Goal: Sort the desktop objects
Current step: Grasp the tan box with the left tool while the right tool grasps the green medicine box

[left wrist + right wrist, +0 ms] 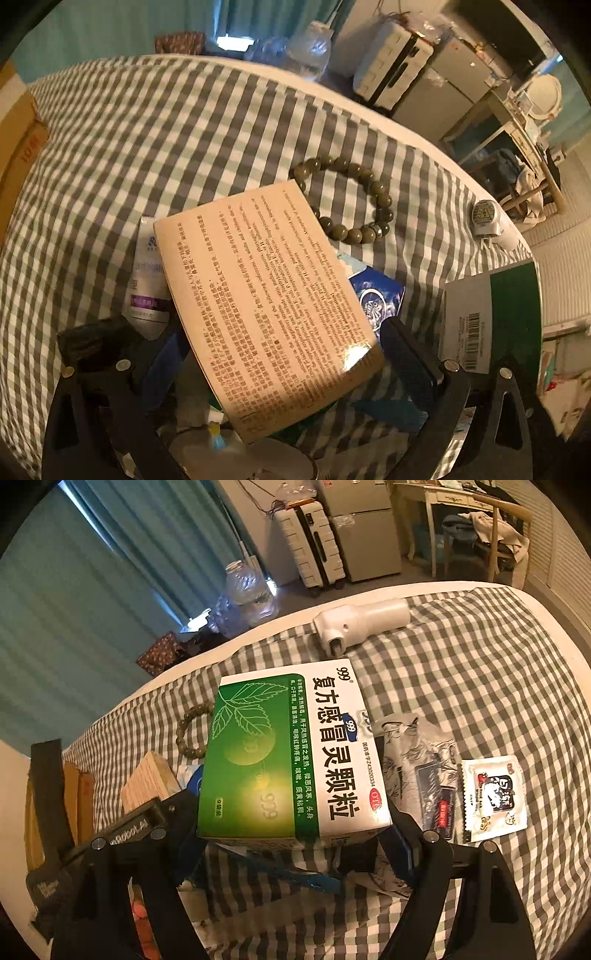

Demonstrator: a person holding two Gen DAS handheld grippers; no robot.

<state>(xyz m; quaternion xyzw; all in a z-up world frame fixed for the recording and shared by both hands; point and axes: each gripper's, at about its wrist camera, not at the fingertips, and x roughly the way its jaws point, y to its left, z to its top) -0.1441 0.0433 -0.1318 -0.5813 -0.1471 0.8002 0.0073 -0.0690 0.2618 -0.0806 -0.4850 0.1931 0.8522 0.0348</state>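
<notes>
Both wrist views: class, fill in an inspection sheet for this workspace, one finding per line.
Surface: grey-and-white checked cloth, wrinkled.
Job's things: green-and-white medicine box; tan printed carton; olive bead bracelet.
Clutter: white plastic handheld device; white snack sachet; white-and-purple sachet.
Grippers: right gripper shut on the medicine box; left gripper straddles the carton, grip unclear.
Cables: nothing seen on the cloth.
Surroundings: white suitcase, teal curtains.
</notes>
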